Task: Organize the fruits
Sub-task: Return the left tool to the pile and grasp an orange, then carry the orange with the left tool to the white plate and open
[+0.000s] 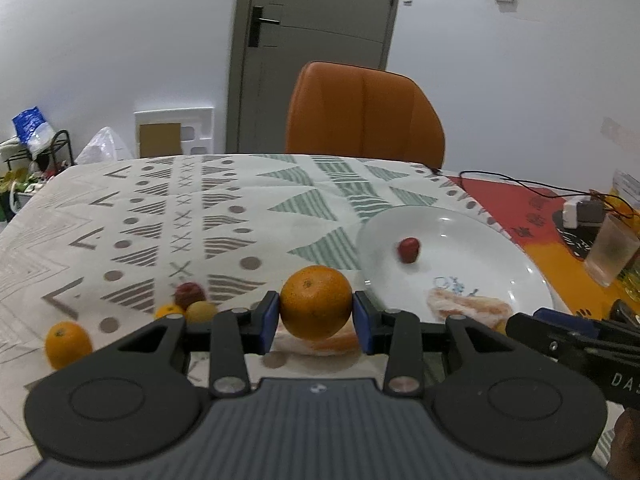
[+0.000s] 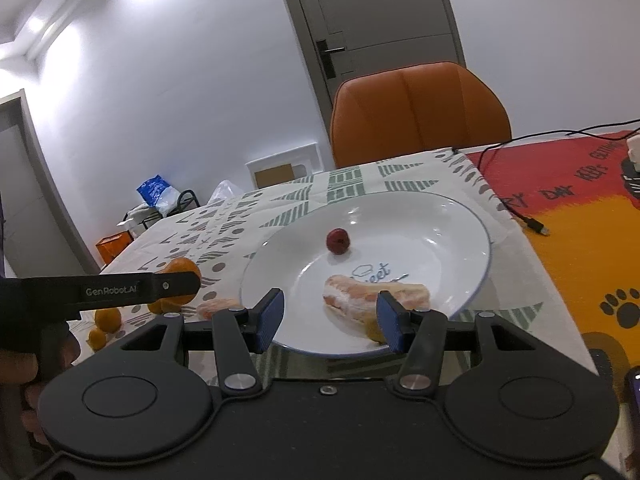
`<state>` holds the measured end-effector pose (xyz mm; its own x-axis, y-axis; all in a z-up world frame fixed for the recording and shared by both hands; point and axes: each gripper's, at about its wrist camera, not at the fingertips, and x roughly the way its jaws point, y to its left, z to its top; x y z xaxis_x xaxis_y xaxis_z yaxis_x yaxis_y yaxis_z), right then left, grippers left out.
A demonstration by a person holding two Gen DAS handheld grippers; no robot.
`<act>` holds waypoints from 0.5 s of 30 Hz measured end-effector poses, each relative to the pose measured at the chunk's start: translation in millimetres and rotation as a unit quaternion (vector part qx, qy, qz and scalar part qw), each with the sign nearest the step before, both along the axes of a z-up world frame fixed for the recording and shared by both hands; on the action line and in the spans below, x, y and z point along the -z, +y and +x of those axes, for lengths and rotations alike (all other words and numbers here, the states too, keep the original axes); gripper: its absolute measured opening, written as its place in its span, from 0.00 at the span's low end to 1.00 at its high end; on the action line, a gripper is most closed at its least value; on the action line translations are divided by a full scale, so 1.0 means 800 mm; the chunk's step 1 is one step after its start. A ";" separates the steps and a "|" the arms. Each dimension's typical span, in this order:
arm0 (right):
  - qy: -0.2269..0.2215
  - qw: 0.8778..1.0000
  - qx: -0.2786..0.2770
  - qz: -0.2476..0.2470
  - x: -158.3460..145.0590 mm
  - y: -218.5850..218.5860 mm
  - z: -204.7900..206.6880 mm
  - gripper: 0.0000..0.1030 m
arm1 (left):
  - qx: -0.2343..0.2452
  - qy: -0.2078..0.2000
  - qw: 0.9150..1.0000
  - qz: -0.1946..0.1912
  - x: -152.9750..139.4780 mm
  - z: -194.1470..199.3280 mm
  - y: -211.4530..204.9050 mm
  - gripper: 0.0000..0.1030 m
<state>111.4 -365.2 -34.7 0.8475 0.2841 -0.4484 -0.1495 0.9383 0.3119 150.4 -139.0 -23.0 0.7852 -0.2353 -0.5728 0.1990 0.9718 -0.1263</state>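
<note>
My left gripper [image 1: 316, 318] is shut on an orange [image 1: 316, 302] and holds it above the patterned tablecloth, just left of the white plate [image 1: 500, 256]. The plate holds a small red fruit [image 1: 409, 250] and a peeled pomelo piece [image 1: 468, 306]. My right gripper [image 2: 330, 320] is open and empty at the near rim of the plate [image 2: 460, 232], with the pomelo piece [image 2: 360, 294] and red fruit [image 2: 338, 241] beyond it. Another pomelo piece [image 2: 218, 306] lies left of the plate. Several small oranges [image 1: 67, 344] and a dark red fruit [image 1: 188, 294] lie at the left.
An orange chair [image 1: 364, 116] stands behind the table. A red and orange mat [image 2: 580, 240] with a black cable [image 2: 520, 216] covers the right side. A frosted cup [image 1: 612, 254] and a white charger [image 1: 580, 210] sit at the far right.
</note>
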 end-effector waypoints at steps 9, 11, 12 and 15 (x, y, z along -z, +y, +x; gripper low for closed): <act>-0.004 1.000 0.016 0.005 -0.001 -0.018 -0.003 0.51 | 0.034 -0.005 0.999 0.004 -0.006 0.007 -0.038 0.37; -0.005 1.000 0.019 0.006 -0.002 -0.022 -0.005 0.51 | 0.038 -0.007 0.999 0.002 -0.008 0.009 -0.044 0.37; -0.005 1.000 0.020 0.006 -0.003 -0.023 -0.004 0.51 | 0.039 -0.007 0.999 0.001 -0.009 0.010 -0.046 0.37; -0.005 1.000 0.023 0.007 -0.003 -0.026 -0.006 0.51 | 0.036 -0.023 0.999 0.002 -0.012 0.006 -0.052 0.37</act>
<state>106.8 -385.9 -32.6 0.8643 0.2510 -0.4359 -0.1098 0.9399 0.3234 155.5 -180.3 -13.2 0.7922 -0.2905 -0.5367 0.2744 0.9551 -0.1120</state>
